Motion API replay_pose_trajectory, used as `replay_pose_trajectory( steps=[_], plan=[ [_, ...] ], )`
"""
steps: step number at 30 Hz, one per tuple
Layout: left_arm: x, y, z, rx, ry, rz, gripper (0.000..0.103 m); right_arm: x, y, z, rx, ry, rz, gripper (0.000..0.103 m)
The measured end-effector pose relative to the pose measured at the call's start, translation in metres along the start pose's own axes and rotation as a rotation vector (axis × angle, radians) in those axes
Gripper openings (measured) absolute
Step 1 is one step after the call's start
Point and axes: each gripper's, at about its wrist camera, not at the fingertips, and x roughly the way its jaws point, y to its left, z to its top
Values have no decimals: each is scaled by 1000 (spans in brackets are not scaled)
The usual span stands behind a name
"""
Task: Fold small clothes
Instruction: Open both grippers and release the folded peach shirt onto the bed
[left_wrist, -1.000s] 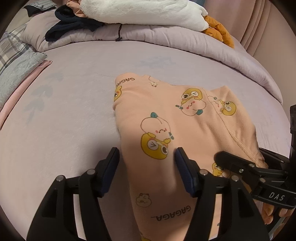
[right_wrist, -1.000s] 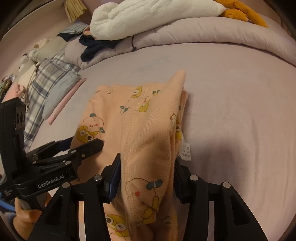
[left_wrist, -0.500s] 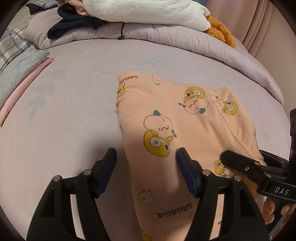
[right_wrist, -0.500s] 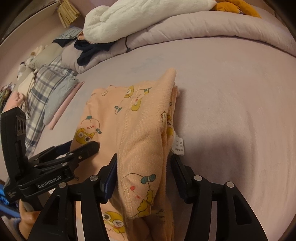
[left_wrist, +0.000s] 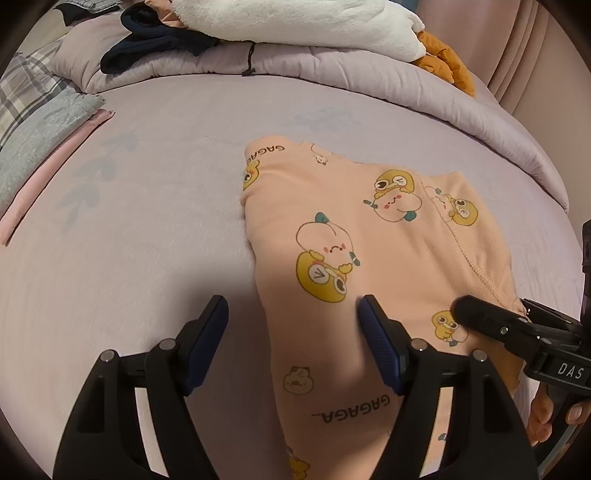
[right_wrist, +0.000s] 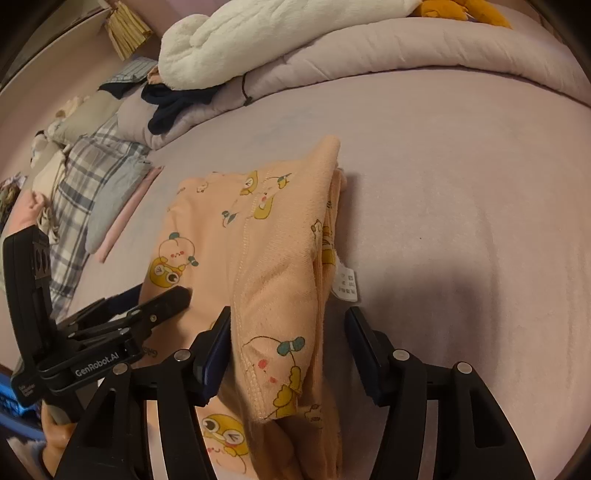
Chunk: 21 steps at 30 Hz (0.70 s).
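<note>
A wide bed with a lilac sheet (left_wrist: 155, 229) carries the folded peach cotton garment printed with yellow cartoon ducks (left_wrist: 354, 258), lying flat near its middle. The left gripper (left_wrist: 291, 325) straddles the garment's left edge, jaws just widening, apart. The right gripper (right_wrist: 288, 332) straddles the raised right fold, likewise widening, released.

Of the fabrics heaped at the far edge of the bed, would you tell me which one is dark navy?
The crumpled dark navy garment, lying on the lilac duvet left of the fluffy white blanket; the orange plush sits at the blanket's right end.
</note>
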Motion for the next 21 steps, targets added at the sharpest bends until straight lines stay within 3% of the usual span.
replay_pose_trajectory(
  steps=[21],
  plan=[
    [-5,3,-4,-6,7,16,76,-4,-5,-1,23,2,-6,60]
  ],
)
